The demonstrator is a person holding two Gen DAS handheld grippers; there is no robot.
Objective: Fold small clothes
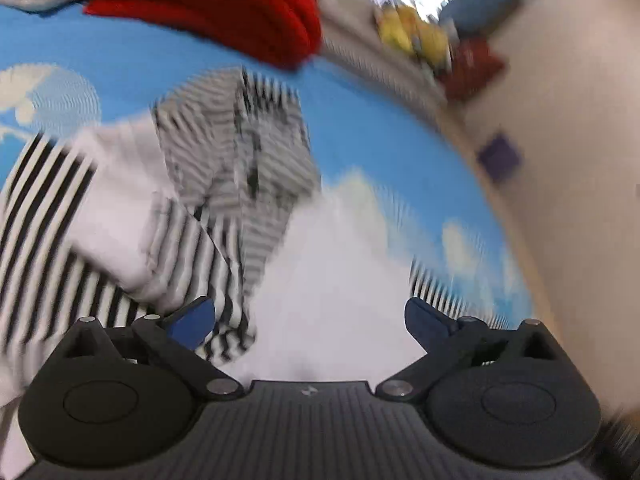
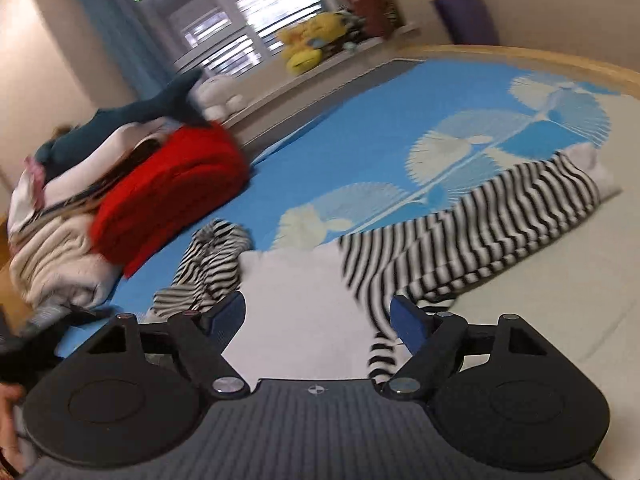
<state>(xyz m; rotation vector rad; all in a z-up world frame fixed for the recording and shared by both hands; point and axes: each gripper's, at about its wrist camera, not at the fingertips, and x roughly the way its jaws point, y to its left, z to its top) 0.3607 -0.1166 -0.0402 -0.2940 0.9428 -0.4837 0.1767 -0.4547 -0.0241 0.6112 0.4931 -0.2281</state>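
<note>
The striped garment (image 2: 460, 232) is spread on the blue bedcover (image 2: 340, 120), one sleeve far right, one crumpled near left. Both the left gripper (image 1: 310, 320) and right gripper (image 2: 318, 318) are held spread, nothing pinched. A sleeve fold seems in hand; next, a sleeve must be grasped.

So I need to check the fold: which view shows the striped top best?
The right wrist view: the striped top lies sharp, one sleeve spread long, the other bunched. The left wrist view shows it close, blurred and cut off.
</note>
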